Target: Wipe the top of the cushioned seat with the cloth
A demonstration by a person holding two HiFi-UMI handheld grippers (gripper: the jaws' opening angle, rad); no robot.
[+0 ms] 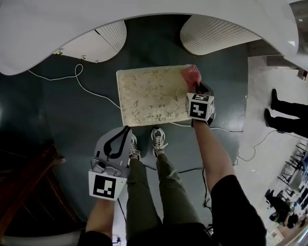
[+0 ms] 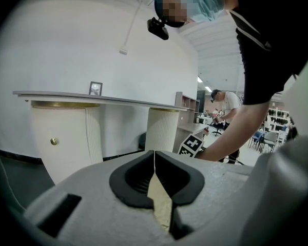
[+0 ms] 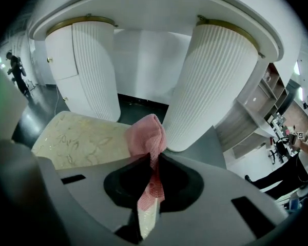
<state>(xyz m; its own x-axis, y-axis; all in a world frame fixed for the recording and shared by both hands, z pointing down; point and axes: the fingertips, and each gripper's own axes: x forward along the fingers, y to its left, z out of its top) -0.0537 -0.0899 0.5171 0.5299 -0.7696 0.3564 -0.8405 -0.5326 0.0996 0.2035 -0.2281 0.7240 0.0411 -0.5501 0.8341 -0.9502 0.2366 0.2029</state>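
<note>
Cushioned seat point(image 1: 154, 95), pale and leaf-patterned, stands on the dark floor point(image 1: 77, 122). A pink cloth point(image 1: 191, 75) lies at its far right corner, pinched in the right claw point(image 3: 155, 155). The left claw point(image 2: 154, 155) is closed and empty, off the seat.

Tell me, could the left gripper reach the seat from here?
Probably yes. The left gripper hangs shut and empty just off the near left corner of the seat, with only floor between. The right gripper holds the cloth at the far right corner, out of the way.
</note>
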